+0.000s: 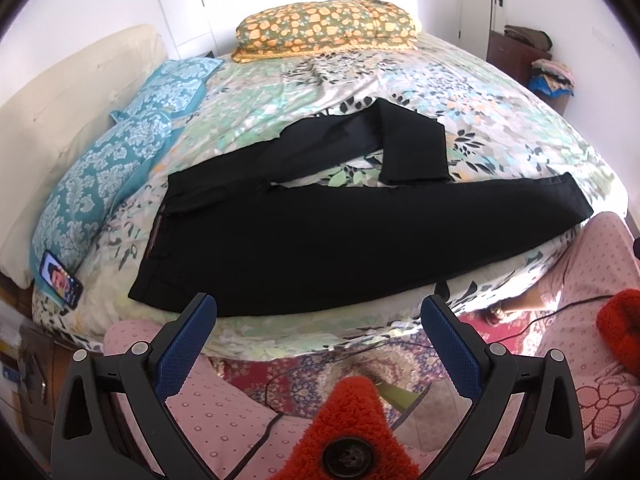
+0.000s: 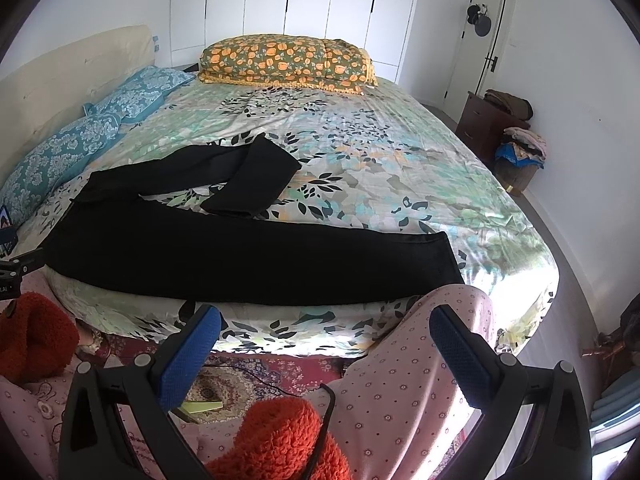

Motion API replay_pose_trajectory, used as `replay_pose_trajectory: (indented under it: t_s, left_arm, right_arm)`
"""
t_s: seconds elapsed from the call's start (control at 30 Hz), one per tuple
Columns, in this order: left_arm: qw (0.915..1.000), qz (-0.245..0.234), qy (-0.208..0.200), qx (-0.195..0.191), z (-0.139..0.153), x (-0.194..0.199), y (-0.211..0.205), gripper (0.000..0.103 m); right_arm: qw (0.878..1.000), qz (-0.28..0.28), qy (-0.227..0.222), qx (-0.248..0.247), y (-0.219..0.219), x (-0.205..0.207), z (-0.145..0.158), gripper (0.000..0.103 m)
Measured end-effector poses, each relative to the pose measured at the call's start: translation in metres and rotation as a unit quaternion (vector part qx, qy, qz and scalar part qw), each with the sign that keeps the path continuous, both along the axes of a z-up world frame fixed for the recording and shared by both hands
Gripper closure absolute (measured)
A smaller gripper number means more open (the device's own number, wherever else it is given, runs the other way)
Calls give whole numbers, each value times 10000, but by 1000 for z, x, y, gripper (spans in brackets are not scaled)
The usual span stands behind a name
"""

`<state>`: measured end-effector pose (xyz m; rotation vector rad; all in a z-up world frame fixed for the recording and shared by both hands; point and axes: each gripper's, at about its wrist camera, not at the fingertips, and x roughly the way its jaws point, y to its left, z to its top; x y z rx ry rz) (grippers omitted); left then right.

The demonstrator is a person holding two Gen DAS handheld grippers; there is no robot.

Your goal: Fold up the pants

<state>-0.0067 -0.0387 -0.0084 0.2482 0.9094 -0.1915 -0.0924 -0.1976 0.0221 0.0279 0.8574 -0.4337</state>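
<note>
Black pants point(image 1: 320, 236) lie spread on the floral bed sheet point(image 1: 500, 112), waistband to the left. The near leg runs straight to the right along the front edge. The far leg is bent back on itself at mid bed point(image 1: 412, 144). The pants also show in the right wrist view point(image 2: 248, 256). My left gripper point(image 1: 320, 312) is open and empty, held off the bed's front edge just short of the pants. My right gripper point(image 2: 324, 320) is open and empty, also off the front edge, below the near leg's cuff end point(image 2: 440, 256).
Two blue patterned pillows point(image 1: 108, 164) lie along the cream headboard at left, with a phone point(image 1: 60, 280) by them. A folded orange floral quilt point(image 1: 324, 28) sits at the far side. A dresser with clothes point(image 2: 500, 124) stands at right. Pink-clad legs point(image 2: 404, 384) and a cable hang below the grippers.
</note>
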Motion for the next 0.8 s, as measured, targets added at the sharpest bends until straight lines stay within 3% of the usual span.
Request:
replay_pose_trajectory:
  t_s: [0.8]
  left_arm:
    - [10000, -7, -4, -8, 2, -3, 2, 1]
  right_arm:
    - [9999, 85, 67, -99, 9, 2, -1, 0]
